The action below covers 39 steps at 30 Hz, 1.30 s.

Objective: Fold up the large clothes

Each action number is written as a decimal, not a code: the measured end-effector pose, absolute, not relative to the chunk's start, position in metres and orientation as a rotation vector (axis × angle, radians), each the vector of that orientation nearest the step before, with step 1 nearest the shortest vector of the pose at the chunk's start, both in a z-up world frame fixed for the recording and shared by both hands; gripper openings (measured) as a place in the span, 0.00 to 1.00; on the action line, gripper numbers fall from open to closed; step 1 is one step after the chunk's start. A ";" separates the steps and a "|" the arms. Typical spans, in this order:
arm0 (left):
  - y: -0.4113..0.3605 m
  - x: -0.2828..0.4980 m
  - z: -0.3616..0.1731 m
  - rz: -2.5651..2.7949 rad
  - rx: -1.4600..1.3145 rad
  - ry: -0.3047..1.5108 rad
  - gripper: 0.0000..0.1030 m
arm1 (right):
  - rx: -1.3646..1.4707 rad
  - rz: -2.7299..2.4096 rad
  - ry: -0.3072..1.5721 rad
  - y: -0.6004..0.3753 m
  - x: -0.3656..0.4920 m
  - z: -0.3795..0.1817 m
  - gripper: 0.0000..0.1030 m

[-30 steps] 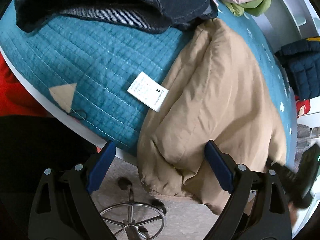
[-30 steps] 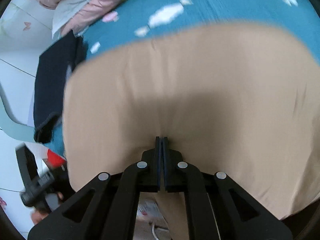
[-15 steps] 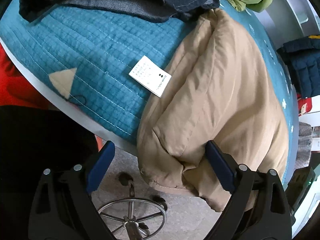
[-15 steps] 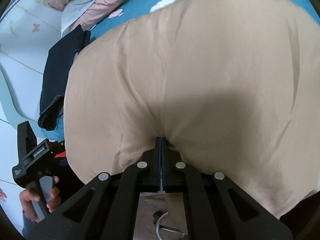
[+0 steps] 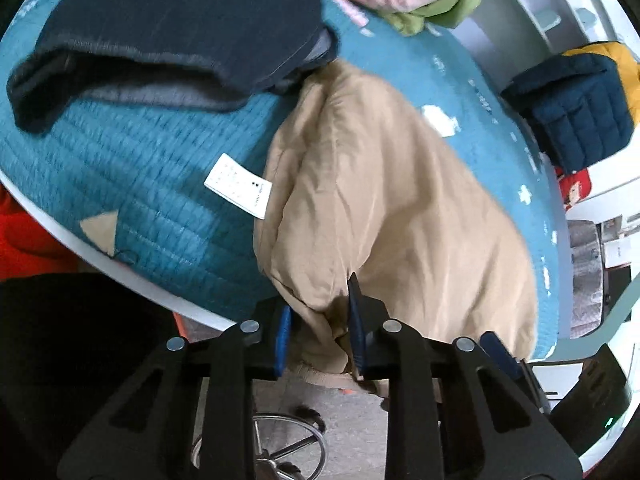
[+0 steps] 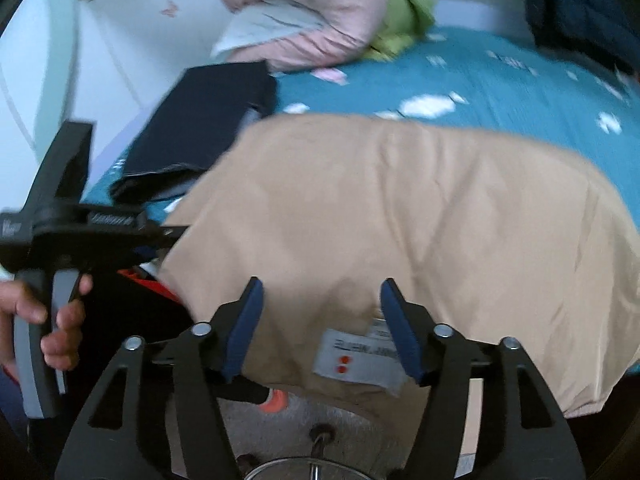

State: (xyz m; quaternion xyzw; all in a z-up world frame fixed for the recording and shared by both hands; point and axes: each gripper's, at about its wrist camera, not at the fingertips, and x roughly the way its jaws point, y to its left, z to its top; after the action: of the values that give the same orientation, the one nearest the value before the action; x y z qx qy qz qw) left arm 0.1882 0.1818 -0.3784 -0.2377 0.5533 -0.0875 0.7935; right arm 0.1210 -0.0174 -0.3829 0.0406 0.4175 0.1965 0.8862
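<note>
A tan padded jacket (image 5: 400, 208) lies across the teal quilted cover (image 5: 140, 168), its lower edge hanging over the near rim. My left gripper (image 5: 318, 300) is closing, and a bunched fold of that hem sits squeezed between its blue pads. A white care label (image 5: 238, 186) sticks out at the jacket's left side. In the right wrist view the jacket (image 6: 400, 200) spreads flat. My right gripper (image 6: 322, 286) is opening above its near edge, pads clear of the cloth, over a grey label (image 6: 356, 356). A hand (image 6: 52, 320) holds the left gripper's handle at the left.
Folded dark jeans (image 5: 180, 20) lie at the back left of the cover. A pink garment (image 6: 304, 20) on a green one (image 6: 408, 4) sits at the far end. A navy quilted jacket (image 5: 572, 108) rests at the right. A chair's wheeled base (image 5: 288, 448) stands on the floor below.
The left jaws went from wide apart to closed on the jacket's hem and rose a little. The right jaws, shut on the fabric before, let go and spread as that gripper pulled back and rolled.
</note>
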 end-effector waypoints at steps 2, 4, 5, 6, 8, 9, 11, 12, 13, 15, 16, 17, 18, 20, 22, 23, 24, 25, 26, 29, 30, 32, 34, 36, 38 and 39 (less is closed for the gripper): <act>0.174 0.186 -0.367 -0.218 -0.490 1.162 0.23 | 0.037 0.448 0.820 -0.010 0.112 -0.375 0.69; 0.165 0.190 -0.352 -0.244 -0.467 1.145 0.23 | 0.004 0.488 0.790 -0.002 0.108 -0.371 0.75; 0.162 0.191 -0.349 -0.252 -0.465 1.143 0.23 | -0.019 0.508 0.775 0.005 0.107 -0.370 0.76; 0.159 0.194 -0.345 -0.271 -0.473 1.142 0.23 | -0.032 0.515 0.765 0.010 0.108 -0.369 0.76; 0.156 0.198 -0.339 -0.292 -0.469 1.147 0.23 | -0.051 0.533 0.754 0.020 0.112 -0.371 0.78; 0.153 0.199 -0.335 -0.301 -0.462 1.144 0.23 | -0.062 0.534 0.749 0.024 0.115 -0.373 0.78; 0.151 0.203 -0.330 -0.322 -0.468 1.146 0.23 | -0.078 0.525 0.754 0.031 0.121 -0.380 0.79; 0.151 0.204 -0.329 -0.335 -0.483 1.150 0.23 | -0.078 0.519 0.758 0.033 0.124 -0.382 0.79; 0.150 0.206 -0.329 -0.339 -0.489 1.154 0.23 | -0.075 0.511 0.758 0.035 0.127 -0.385 0.79; 0.147 0.209 -0.333 -0.340 -0.488 1.171 0.23 | -0.092 0.486 0.759 0.044 0.132 -0.391 0.79; 0.146 0.210 -0.332 -0.345 -0.489 1.175 0.23 | -0.093 0.479 0.758 0.046 0.135 -0.392 0.79; 0.145 0.211 -0.331 -0.351 -0.493 1.174 0.23 | -0.085 0.476 0.761 0.048 0.138 -0.394 0.79; 0.144 0.212 -0.331 -0.357 -0.498 1.176 0.23 | -0.084 0.467 0.768 0.050 0.141 -0.395 0.74; 0.143 0.214 -0.329 -0.366 -0.501 1.175 0.23 | -0.068 0.441 0.805 0.049 0.150 -0.399 0.49; 0.142 0.215 -0.327 -0.386 -0.511 1.173 0.23 | 0.004 0.438 0.834 0.038 0.157 -0.400 0.24; 0.144 0.215 -0.326 -0.403 -0.531 1.167 0.24 | 0.048 0.445 0.838 0.031 0.160 -0.398 0.19; 0.145 0.213 -0.323 -0.425 -0.551 1.160 0.24 | 0.107 0.454 0.840 0.021 0.163 -0.395 0.17; 0.145 0.211 -0.317 -0.454 -0.577 1.133 0.28 | 0.174 0.459 0.842 0.012 0.164 -0.392 0.16; 0.146 0.210 -0.312 -0.479 -0.599 1.105 0.34 | 0.253 0.464 0.851 0.002 0.165 -0.389 0.15; 0.155 0.200 -0.291 -0.529 -0.675 0.973 0.40 | 0.579 0.471 0.874 -0.042 0.168 -0.389 0.15; 0.162 0.195 -0.284 -0.514 -0.690 0.916 0.45 | 0.646 0.471 0.873 -0.052 0.168 -0.389 0.15; 0.172 0.191 -0.280 -0.391 -0.665 0.864 0.52 | 0.788 0.467 0.855 -0.076 0.164 -0.387 0.15; 0.169 0.201 -0.291 -0.249 -0.539 0.924 0.52 | 0.913 0.469 0.828 -0.098 0.158 -0.385 0.15; 0.153 0.213 -0.314 -0.210 -0.450 1.020 0.52 | 1.047 0.469 0.797 -0.120 0.154 -0.388 0.15; 0.132 0.224 -0.341 -0.235 -0.433 1.104 0.52 | 1.192 0.449 0.760 -0.144 0.145 -0.392 0.15; 0.118 0.229 -0.353 -0.246 -0.427 1.142 0.52 | 1.229 0.442 0.747 -0.152 0.140 -0.392 0.15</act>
State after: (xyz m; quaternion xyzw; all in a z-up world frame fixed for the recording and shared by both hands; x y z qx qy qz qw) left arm 0.2291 0.1179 -0.3532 -0.1998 0.5347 -0.1154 0.8129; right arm 0.1397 -0.1520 -0.3924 0.5583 0.3392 0.2005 0.7301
